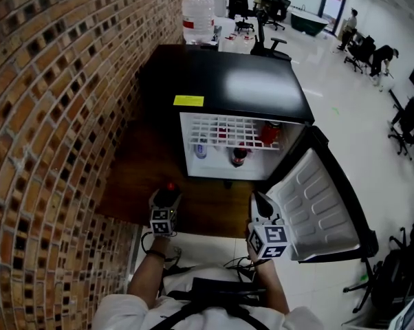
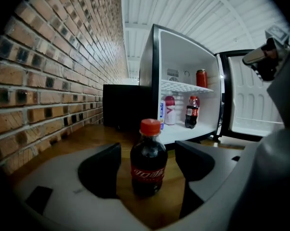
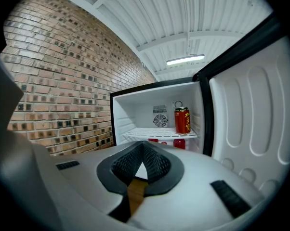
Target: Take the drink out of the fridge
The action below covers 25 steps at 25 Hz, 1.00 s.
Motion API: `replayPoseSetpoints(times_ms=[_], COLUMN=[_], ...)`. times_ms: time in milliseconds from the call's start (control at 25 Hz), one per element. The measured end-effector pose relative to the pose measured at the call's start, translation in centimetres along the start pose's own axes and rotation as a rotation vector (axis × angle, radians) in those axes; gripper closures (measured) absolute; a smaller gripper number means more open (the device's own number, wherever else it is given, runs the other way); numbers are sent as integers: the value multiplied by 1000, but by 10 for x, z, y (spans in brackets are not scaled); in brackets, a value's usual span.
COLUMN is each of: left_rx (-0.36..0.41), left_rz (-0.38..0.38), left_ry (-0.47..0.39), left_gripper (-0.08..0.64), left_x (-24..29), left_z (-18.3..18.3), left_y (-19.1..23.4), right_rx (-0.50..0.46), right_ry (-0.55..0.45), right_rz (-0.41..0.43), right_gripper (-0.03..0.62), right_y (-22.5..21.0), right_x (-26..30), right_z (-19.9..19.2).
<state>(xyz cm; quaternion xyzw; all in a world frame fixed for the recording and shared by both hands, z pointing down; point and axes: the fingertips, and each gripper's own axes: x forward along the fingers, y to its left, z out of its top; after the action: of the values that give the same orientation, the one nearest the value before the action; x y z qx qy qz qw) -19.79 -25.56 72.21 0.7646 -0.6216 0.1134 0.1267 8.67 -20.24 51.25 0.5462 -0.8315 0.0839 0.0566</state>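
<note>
- The left claw [image 2: 148, 153] rests open on the wooden desk [image 2: 87, 138], a jaw on either side of a bottle [image 2: 148, 170] of cola. A gap shows at each flank, so nothing is gripped.
- The bottle stands upright with its red cap on top and its long axis vertical. It is centred between the jaws, already out of the fridge [image 2: 183, 52], on the desk in front of it.
- The right claw [image 3: 142, 148] is held off to the right at about the same depth. Its jaws are pressed together on nothing and point into the open cabinet.
- The left claw is plainly the nearer of the two. From here a straight squeeze looks enough to take the bottle, the jaws meeting its body side-on with no shift needed.
- Beyond, the fridge stands against the brick wall [image 2: 58, 81] with its door [image 2: 253, 105] swung wide to the right.
- On the fridge floor a second bottle [image 2: 191, 112] of cola stands upright beside a pink bottle [image 2: 169, 109].
- A red can [image 2: 201, 78] sits on the wire shelf [image 2: 183, 86] above them. All three are well apart from both claws, ahead and slightly to the right of the left one.
- If the bottle on the desk is the drink in question, the job looks all but done. If it is the second bottle, the right claw would have to open before reaching in.
</note>
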Motion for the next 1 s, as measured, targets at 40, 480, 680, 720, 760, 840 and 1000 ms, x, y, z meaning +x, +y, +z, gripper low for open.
replayPoseSetpoints(times_ms=[40,480,680,720,760,840,1000], left_rx=[2,92,88,86,81,70,67], left_rz=[-1,-78,-206,-229,-249,-276,-303], left_ry=[-16,-109,-148,-151,-153,-163,-173], left_gripper=[207,561,561,561,561,562,563], left_x=[-7,-58,-60,-60,-60,-59,-62], left_z=[8,132,171,176,180,188,197], left_y=[-2,-62,-115,-125,-135,-150,-170], right_rx=[-1,-5,-5,-5,-7,-12,-22], right_ry=[-2,-36,-51,-50,-50,-48,-43], right_rz=[2,-3,-20,-20,-19,-17,-22], right_gripper=[581,581,581,581,581,581,581], right_y=[1,-4,-9,-8,-7,-5,-7], right_x=[1,-4,-10,-11,-11,-12,-13], right_z=[1,11,16,16,16,16,15])
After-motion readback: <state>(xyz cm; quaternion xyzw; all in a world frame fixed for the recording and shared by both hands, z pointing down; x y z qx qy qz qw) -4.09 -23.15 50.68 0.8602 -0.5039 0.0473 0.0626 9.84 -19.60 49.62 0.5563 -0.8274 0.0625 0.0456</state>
